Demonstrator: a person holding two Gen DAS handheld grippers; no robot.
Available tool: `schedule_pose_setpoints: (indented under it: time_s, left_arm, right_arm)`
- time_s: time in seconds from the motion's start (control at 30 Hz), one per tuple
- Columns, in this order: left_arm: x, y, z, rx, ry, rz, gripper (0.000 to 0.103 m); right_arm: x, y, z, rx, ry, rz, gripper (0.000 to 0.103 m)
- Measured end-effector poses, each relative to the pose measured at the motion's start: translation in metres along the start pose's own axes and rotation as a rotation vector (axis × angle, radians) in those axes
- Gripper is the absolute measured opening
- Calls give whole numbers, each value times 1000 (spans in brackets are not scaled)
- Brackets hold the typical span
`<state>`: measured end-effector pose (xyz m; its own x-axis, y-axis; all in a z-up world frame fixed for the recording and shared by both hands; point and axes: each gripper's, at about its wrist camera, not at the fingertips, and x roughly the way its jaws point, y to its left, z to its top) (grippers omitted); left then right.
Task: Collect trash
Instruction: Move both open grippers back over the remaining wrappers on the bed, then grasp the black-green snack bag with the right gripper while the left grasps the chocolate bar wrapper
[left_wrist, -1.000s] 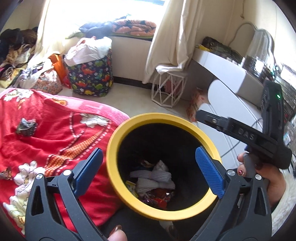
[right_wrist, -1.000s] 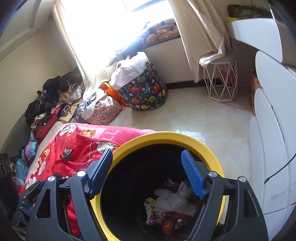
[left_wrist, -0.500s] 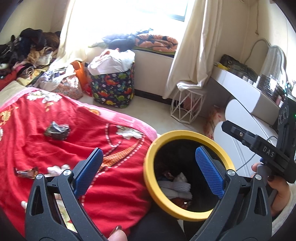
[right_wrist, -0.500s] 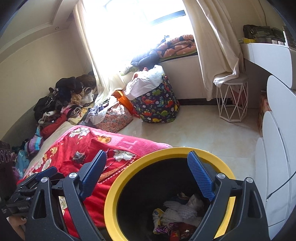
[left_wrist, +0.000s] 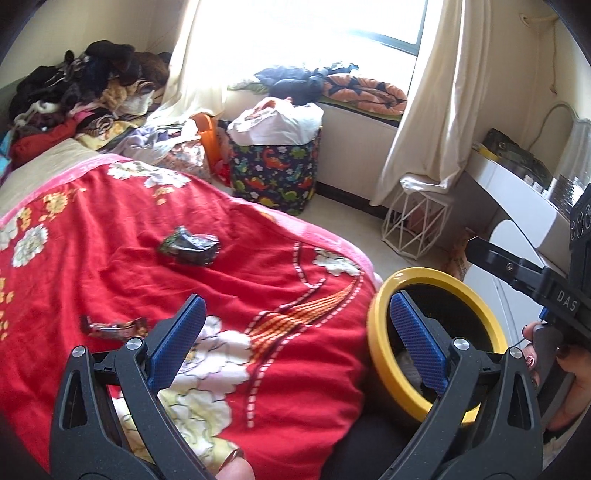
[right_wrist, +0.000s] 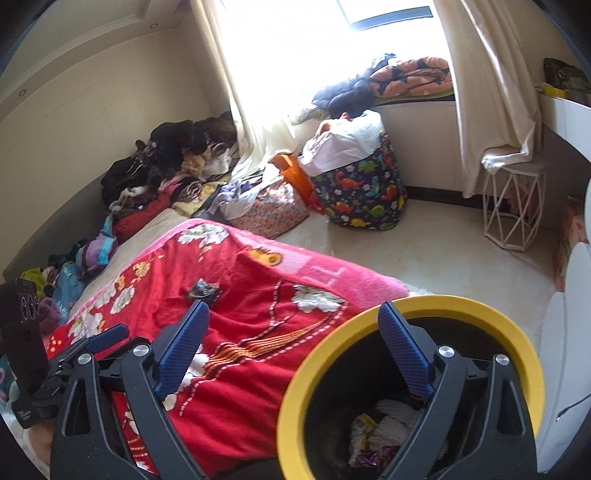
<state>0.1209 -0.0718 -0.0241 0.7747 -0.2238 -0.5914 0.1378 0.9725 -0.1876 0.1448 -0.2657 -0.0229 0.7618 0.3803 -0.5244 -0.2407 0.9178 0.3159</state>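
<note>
A yellow-rimmed black bin (left_wrist: 376, 339) stands beside the bed; it also shows in the right wrist view (right_wrist: 295, 391), holding wrappers and white paper (right_wrist: 384, 424). On the red floral blanket (left_wrist: 258, 258) lie a crumpled dark wrapper (left_wrist: 190, 245), also in the right wrist view (right_wrist: 202, 289), and a small brown candy wrapper (left_wrist: 110, 326). My left gripper (left_wrist: 295, 343) is open and empty above the blanket's edge. My right gripper (right_wrist: 295, 345) is open and empty, between blanket and bin; it also shows at the right of the left wrist view (left_wrist: 524, 273).
A dinosaur-print laundry basket (left_wrist: 275, 168) and a white wire stool (left_wrist: 417, 218) stand on the pale floor near the window. Clothes are piled (left_wrist: 85, 88) at the head of the bed. White rounded furniture (right_wrist: 565, 332) is on the right by the bin.
Both grippers have swung left, away from above the bin and toward the blanket. The bin has slid to the right in both views. The two wrappers on the blanket look nearer.
</note>
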Motion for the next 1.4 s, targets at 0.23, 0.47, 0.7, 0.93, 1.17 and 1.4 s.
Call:
schedule_pose_setpoints:
  time_s: [0.23,0.47,0.7,0.93,1.17,1.4]
  left_arm:
    - [-1,50,-10,-96,22,85,92]
    - [3,98,-22,-235,57,136,92]
    - [11,127,-32,-320,85,135,88]
    - [25,145,-40,-415,116,97,75]
    - [37,156,-46,-484,135,71,73]
    - [46,162,-46,-527,129,69,73]
  right_arm:
    - [47,34,6,-40,76,55,90]
    - [106,67,12,-112,153,89,90]
    - [172,102,10,-181,230,120,90]
    - [240,128,9,-178,307,124,88]
    - [294,132,-1,-152,398,98,83]
    - [307,127,-8,-114,439,164,40]
